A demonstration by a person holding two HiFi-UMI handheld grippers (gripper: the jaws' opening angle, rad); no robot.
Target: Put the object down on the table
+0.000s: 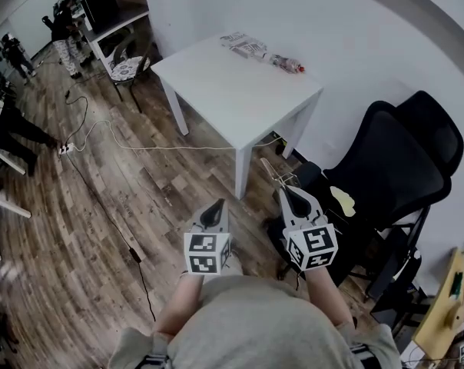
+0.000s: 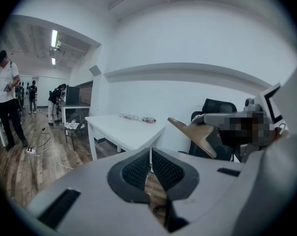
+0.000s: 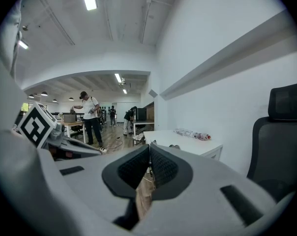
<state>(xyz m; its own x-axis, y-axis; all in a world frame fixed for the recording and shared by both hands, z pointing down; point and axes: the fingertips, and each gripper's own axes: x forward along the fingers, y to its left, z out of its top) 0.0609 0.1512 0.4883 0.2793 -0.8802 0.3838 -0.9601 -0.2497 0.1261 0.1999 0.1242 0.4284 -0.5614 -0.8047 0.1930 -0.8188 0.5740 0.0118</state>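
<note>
My right gripper [image 1: 287,191] is shut on a thin, light wooden piece [image 1: 276,172] that sticks out forward past its tips. The left gripper view shows this piece as a flat tan wedge [image 2: 195,132] in the right gripper's jaws. My left gripper [image 1: 215,207] is shut with nothing in it; its dark ribbed pads [image 2: 138,168] meet at the tip. Both grippers hang over the wooden floor, short of the white table [image 1: 240,91]. In the right gripper view the table [image 3: 188,144] lies ahead, beyond the shut jaws.
Packets [image 1: 246,46] and a red-ended wrapped item [image 1: 287,64] lie along the table's far edge by the wall. A black office chair [image 1: 393,167] stands at the right with a yellow thing [image 1: 342,200] on its seat. Cables [image 1: 132,146] run across the floor. People [image 1: 63,29] stand far left.
</note>
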